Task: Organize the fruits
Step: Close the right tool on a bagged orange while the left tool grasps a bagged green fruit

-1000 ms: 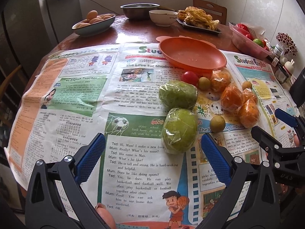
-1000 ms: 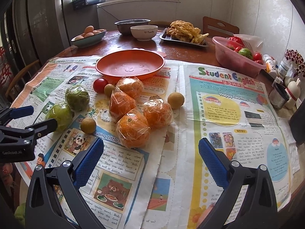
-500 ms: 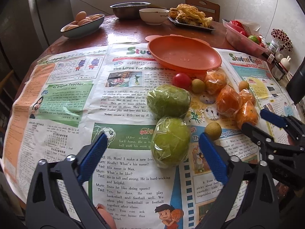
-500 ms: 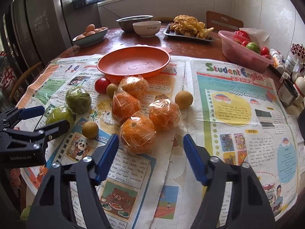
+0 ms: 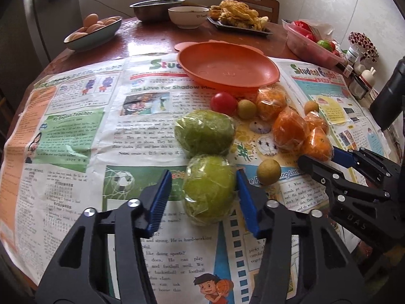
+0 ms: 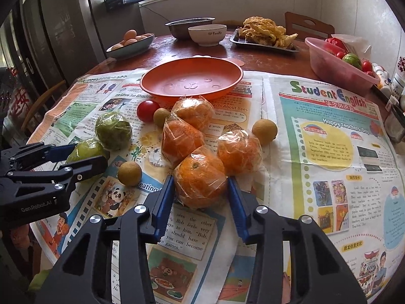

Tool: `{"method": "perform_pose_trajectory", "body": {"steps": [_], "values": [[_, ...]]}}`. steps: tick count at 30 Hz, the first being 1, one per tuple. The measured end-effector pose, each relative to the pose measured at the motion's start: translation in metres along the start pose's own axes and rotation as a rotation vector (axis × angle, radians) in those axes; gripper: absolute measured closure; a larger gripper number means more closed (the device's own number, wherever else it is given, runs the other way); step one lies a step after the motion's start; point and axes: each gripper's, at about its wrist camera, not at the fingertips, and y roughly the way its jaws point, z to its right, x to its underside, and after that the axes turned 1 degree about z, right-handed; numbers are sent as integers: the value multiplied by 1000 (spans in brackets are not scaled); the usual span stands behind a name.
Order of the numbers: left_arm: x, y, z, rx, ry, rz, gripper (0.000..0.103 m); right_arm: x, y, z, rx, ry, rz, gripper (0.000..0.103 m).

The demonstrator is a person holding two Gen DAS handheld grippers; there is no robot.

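Fruits lie on newspaper in front of an empty orange plate [image 5: 227, 69] [image 6: 191, 79]. My left gripper [image 5: 202, 190] is open, its blue pads either side of the near wrapped green fruit [image 5: 208, 190], the right pad touching the wrap. A second green fruit [image 5: 205, 133] lies behind it. My right gripper [image 6: 201, 191] is open around the nearest wrapped orange [image 6: 200, 179], pads close to its sides. Three more wrapped oranges [image 6: 183, 138], a red tomato [image 6: 147, 111] and several small yellow-brown fruits [image 6: 129, 173] lie nearby.
At the table's back stand a bowl of eggs [image 6: 131, 44], a steel bowl [image 6: 188, 25], a white bowl [image 6: 207, 34], a tray of fried food [image 6: 264, 36] and a pink tub of vegetables [image 6: 339, 62]. Small bottles [image 6: 395, 93] crowd the right edge.
Both grippers have moved forward and narrowed: the left one now straddles the near green fruit, the right one the nearest orange. The fruits have not moved.
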Motion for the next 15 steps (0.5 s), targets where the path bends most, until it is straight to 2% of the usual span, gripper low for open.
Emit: {"method": "perform_pose_trajectory", "body": {"steps": [3,9,15], "values": [[1,4,4,4,13,-9,69,1,-1,2,-11,-1,4,63],[1,1,4,19,17,-18,69,2,-11,5,-32,2,16,63],[-6,-17,3,27,13,8,70,-3,-27,7,-46,5,49,63]]}}
